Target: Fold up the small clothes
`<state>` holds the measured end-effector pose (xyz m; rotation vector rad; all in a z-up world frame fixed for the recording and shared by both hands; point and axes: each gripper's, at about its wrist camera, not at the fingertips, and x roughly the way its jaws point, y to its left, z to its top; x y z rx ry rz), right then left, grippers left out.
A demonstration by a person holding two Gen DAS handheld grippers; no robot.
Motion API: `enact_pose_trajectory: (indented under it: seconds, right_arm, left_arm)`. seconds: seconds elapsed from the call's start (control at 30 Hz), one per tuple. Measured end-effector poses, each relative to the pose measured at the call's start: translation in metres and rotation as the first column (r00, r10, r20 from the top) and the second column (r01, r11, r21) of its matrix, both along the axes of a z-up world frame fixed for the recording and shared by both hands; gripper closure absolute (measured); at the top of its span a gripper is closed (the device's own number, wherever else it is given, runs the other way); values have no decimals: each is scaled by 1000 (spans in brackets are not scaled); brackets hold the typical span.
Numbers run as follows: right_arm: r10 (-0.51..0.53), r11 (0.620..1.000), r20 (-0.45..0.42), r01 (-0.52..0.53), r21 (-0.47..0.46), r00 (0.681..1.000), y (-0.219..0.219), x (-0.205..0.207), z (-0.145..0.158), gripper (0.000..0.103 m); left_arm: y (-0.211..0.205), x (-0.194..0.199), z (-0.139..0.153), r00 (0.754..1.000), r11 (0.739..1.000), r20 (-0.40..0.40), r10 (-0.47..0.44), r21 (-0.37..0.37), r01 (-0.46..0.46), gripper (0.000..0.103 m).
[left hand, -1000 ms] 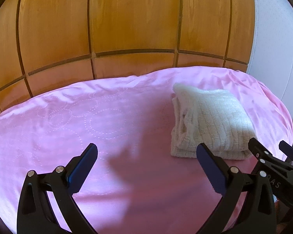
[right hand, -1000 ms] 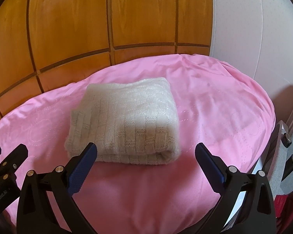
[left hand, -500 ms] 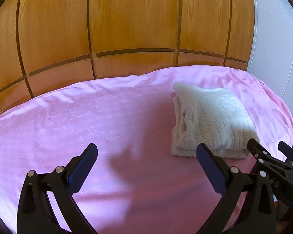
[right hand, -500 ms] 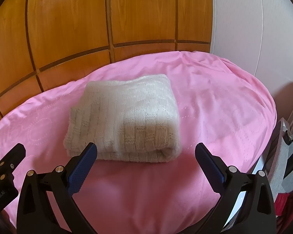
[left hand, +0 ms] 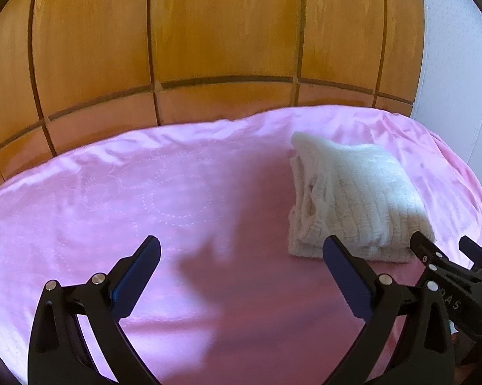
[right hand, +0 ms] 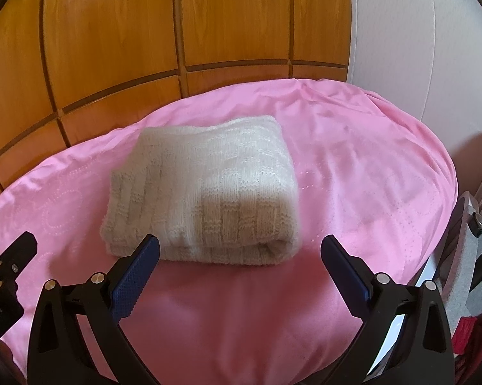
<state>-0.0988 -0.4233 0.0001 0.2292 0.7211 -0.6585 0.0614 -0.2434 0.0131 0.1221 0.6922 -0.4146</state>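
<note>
left wrist view: my left tool hung over the pink bedspread with its two blue-padded fingers spread wide and nothing between them. the cream knitted garment lay folded into a thick square on the right part of the bed, just beyond the right finger, not touched by it. layered edges of the fold faced left. the right tool showed at the lower right edge, near the garment's near corner. wooden panelling stood behind the bed.

right wrist view: my right tool was likewise spread apart and empty. the knitted garment sat straight ahead, its rounded fold facing the tool, the left finger tip overlapping its near edge in the picture; i could not tell whether it touched. the left tool appeared at the far left edge.
</note>
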Motion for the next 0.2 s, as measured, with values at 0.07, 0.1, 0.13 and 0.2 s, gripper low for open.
enact_pose_trajectory:
  seconds: [0.07,0.1,0.13,0.2]
  right_arm:
    - [-5,1000,1,5,-4,1000,-3,0,1,3]
    - [-7,1000,5,7,-5,1000,-6,0,2,3]
    - [-7,1000,9,7,-6,1000,-9,0,3,3]
    - [-11,1000,17,10,7,1000,-23,2,6,3]
  left_arm:
    - [1,3,-1,1000,1000,-6,19,2,-19,2]
    - [1,4,-2,1000,1000,-9,23,1,-23,2]
    - [2,5,-2,1000,1000,-13,25,1,-25,2]
    - [3,8,-5,999,1000,-22,30,6,-30,2]
